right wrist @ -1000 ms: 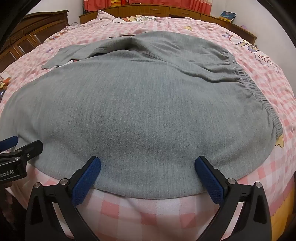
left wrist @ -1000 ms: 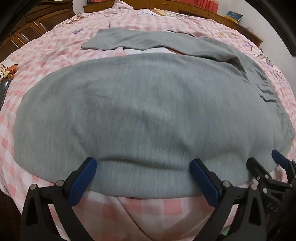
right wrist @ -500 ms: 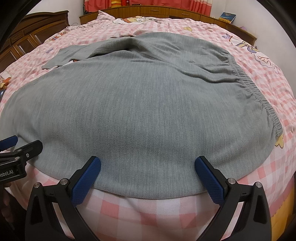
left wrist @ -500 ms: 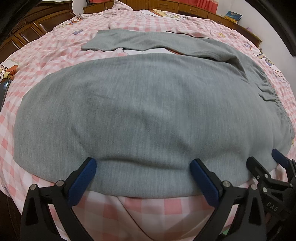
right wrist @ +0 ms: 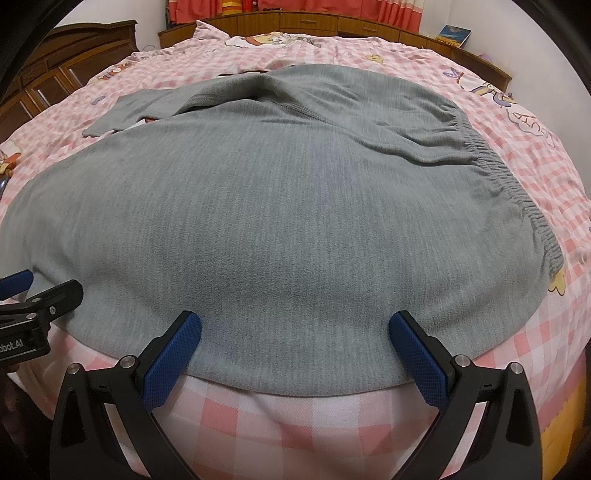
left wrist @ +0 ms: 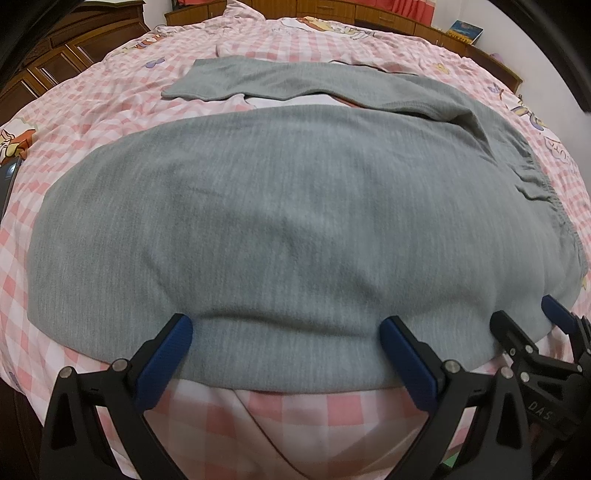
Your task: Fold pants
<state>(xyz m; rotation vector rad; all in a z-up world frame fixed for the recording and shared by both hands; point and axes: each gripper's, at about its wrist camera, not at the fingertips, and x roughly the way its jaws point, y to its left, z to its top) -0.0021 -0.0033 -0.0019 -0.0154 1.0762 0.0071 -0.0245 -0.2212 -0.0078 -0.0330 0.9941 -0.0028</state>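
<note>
Grey knit pants [left wrist: 295, 206] lie spread on the bed, one leg near me, the other leg [left wrist: 280, 79] stretched out farther back. The elastic waistband [right wrist: 517, 184] is at the right. My left gripper [left wrist: 286, 332] is open, its blue pads over the near hem edge of the front leg. My right gripper [right wrist: 295, 328] is open too, at the same near edge closer to the waist. Each gripper shows in the other's view: the right one [left wrist: 532, 325], the left one [right wrist: 37, 291]. Neither holds cloth.
The bed has a pink checked quilt [right wrist: 332, 424] with cartoon prints. Wooden cabinets [left wrist: 74, 55] stand at the left, a wooden headboard shelf [right wrist: 332, 22] with a book [right wrist: 452, 35] at the back. A dark object [left wrist: 7, 184] lies at the left edge.
Almost nothing: both grippers stay open at the near edge of the pants, with only a slight shift in view.
</note>
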